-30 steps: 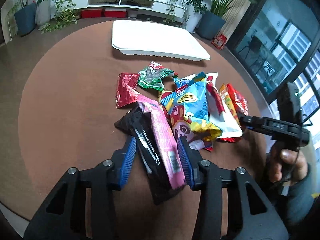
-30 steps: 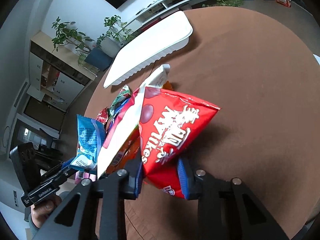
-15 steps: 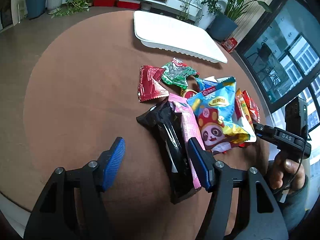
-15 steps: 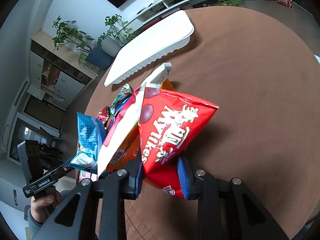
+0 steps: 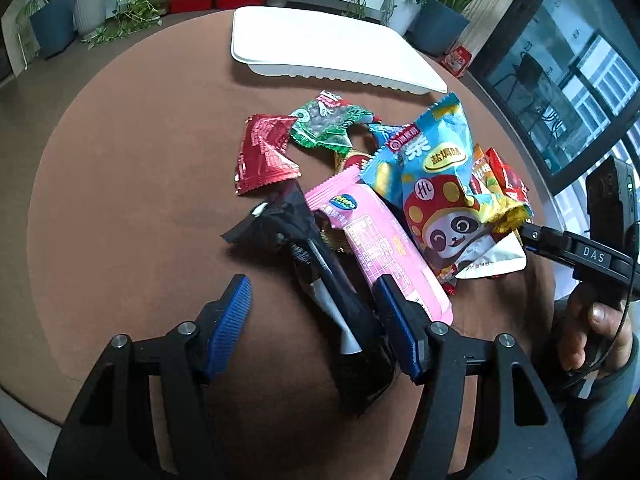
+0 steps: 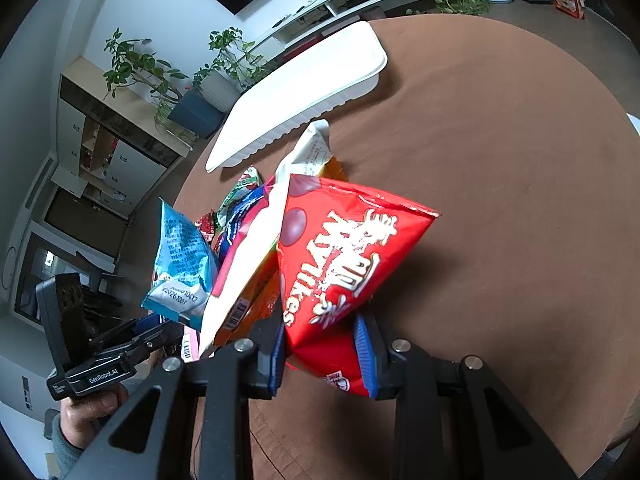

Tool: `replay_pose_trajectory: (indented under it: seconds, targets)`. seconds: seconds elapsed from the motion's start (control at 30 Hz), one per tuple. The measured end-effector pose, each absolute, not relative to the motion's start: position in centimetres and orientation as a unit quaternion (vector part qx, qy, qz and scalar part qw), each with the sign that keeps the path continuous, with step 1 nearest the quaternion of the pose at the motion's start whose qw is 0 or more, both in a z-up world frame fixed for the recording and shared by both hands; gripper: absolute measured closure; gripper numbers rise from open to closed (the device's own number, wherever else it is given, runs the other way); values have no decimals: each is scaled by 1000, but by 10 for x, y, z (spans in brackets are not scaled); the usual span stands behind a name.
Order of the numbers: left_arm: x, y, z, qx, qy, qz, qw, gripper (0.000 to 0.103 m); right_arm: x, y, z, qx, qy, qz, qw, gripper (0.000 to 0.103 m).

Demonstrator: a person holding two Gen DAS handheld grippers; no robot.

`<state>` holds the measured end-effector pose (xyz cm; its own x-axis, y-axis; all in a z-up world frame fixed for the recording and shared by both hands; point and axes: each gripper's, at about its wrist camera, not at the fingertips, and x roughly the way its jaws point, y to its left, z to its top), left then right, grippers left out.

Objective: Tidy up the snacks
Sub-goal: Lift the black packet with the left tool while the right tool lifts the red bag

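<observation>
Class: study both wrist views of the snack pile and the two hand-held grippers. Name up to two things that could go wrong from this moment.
1. The left hand-held gripper is closing around the black packet; its right pad touches the pink packet, so it might catch both.
2. The right hand-held gripper pinches only the red bag corner; it might slip.

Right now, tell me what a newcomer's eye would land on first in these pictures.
The red Mylikes bag fills the middle of the right wrist view, pinched at its lower end by the right claw. In the left wrist view, a bright heap of snacks crowds the brown table, the blue panda bag on top. The left claw is closing around a black packet, not yet pressing it.
</observation>
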<state>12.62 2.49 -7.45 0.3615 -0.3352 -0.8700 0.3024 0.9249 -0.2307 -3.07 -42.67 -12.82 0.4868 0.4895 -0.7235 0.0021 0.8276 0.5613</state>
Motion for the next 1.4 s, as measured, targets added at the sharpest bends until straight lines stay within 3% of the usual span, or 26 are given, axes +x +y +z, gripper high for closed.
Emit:
replay_pose_trajectory:
  seconds: [0.03, 0.07, 0.23, 0.27, 0.3, 1.4]
  targets:
    - [125, 24, -75, -11, 531, -194, 825, 60, -31, -424, -127, 245, 484, 147, 827, 71]
    - [123, 19, -77, -6, 532, -196, 824, 69, -31, -422, -125, 237, 484, 146, 830, 71]
    - [125, 18, -78, -7, 524, -196, 829, 78, -33, -419, -123, 224, 483, 145, 834, 72]
    - [126, 18, -77, -4, 524, -197, 829, 87, -34, -420, -122, 222, 482, 144, 835, 72]
    - [125, 16, -77, 3, 523, -196, 830, 88, -34, -421, -122, 221, 481, 144, 836, 73]
    - [102, 60, -35, -35, 466, -218, 857, 90, -71, -449, -93, 258, 417, 111, 865, 78]
